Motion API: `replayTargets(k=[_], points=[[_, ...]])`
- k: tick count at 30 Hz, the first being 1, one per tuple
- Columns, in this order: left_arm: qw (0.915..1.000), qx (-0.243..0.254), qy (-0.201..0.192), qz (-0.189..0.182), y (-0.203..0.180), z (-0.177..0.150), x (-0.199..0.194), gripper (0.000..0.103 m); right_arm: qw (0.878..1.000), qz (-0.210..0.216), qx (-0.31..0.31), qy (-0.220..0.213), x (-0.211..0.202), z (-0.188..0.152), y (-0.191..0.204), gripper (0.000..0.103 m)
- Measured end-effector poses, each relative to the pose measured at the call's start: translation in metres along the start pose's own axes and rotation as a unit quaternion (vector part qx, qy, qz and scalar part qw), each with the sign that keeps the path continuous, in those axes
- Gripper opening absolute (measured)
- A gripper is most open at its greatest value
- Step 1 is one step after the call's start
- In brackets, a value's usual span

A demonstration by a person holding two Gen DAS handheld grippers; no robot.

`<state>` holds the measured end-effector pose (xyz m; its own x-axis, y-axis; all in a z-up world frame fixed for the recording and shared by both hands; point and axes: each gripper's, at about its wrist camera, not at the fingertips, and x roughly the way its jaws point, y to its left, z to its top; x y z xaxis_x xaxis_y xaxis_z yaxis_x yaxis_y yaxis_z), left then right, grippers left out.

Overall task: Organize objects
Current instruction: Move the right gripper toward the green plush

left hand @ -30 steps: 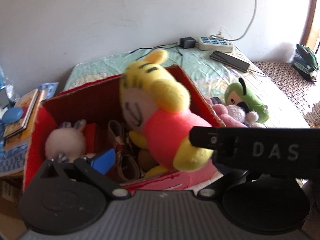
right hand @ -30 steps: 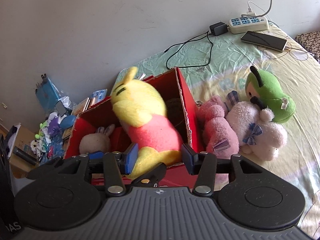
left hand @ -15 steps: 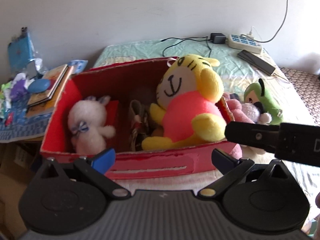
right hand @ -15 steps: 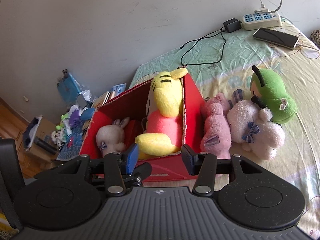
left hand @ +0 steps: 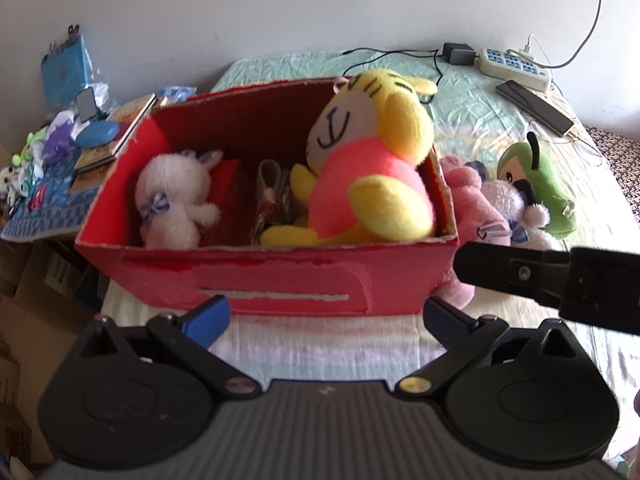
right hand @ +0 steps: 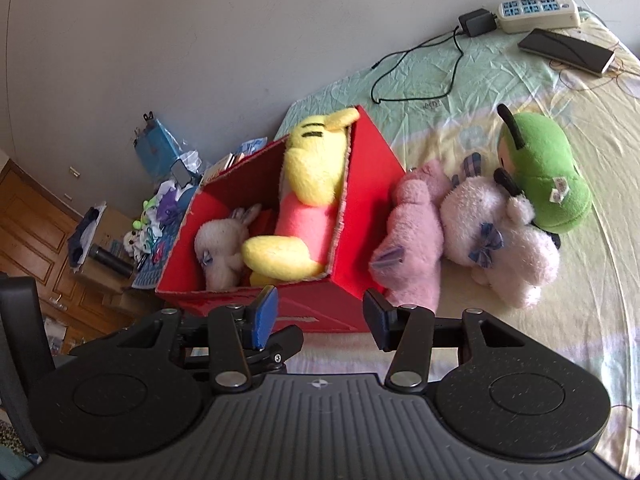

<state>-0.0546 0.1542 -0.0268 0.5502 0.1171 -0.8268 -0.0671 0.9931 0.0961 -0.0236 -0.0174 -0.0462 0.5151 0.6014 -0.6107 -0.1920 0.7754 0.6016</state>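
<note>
My left gripper (left hand: 326, 318) hangs with its fingers spread wide, nothing between them. My right gripper (right hand: 320, 316) is parted too, empty, and its dark body juts in just right of the left one.

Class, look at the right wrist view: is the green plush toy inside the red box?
No, the green plush toy lies on the bed outside the red box, beyond two pink plush toys.

Tiger plush (left hand: 372, 168) crowds the red box's (left hand: 280, 280) right half.

Bed (right hand: 500, 80) carries red box (right hand: 368, 184), three plush toys, phone (right hand: 566, 50), power strip (right hand: 538, 10).
</note>
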Motion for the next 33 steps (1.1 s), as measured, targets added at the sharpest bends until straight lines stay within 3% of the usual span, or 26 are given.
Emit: replayTargets(k=[15, 27, 33], points=[[0.9985, 0.039, 0.037, -0.007, -0.062, -0.001, 0.023, 0.102, 0.999, -0.007, 0.043, 0.013, -0.017, 0.004, -0.060, 0.051], [0.9898, 0.098, 0.074, -0.071, -0.111, -0.015, 0.043, 0.102, 0.995, -0.048, 0.091, -0.002, -0.042, 0.001, -0.117, 0.051], [0.9841, 0.120, 0.057, -0.118, -0.126, -0.019, 0.041, 0.100, 0.990, -0.065, 0.123, -0.018, -0.051, 0.005, -0.146, 0.051]])
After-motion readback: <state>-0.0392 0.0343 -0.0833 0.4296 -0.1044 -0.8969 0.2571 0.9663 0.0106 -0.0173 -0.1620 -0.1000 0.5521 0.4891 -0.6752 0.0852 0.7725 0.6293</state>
